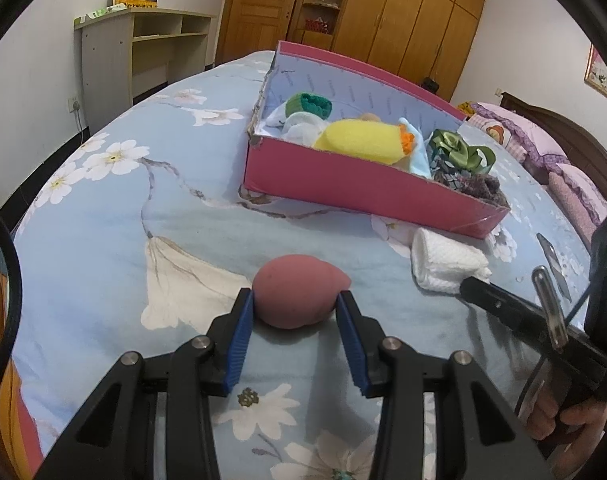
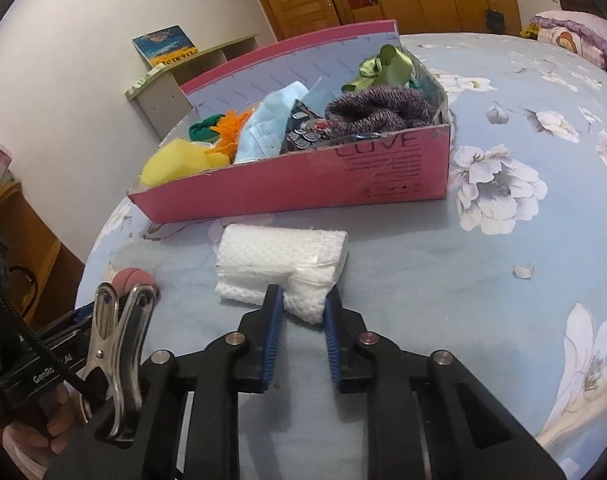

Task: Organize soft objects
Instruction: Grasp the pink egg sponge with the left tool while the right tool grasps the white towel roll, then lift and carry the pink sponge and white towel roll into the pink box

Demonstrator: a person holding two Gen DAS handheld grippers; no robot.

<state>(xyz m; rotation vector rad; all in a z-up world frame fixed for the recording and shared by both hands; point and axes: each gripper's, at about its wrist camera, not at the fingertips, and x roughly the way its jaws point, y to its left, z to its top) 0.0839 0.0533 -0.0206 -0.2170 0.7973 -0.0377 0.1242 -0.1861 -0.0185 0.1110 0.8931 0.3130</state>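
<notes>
Soft objects [image 1: 359, 140] — inside pink box [image 1: 343, 184]

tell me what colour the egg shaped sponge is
Dusty pink; the sponge shows best in the left wrist view.

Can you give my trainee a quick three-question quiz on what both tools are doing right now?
1. True or false: the left tool has its pads on the pink sponge.
2. What does the right tool grip? A) the yellow sponge B) the white rolled cloth C) the grey knit sock
3. Fill in: both gripped items lie on the floral bedsheet, ______ the pink box.

Key:
1. True; the pads press its two sides.
2. B; the white rolled cloth is pinched at its near corner. The yellow sponge and grey knit sock sit in the box.
3. Outside.
</notes>
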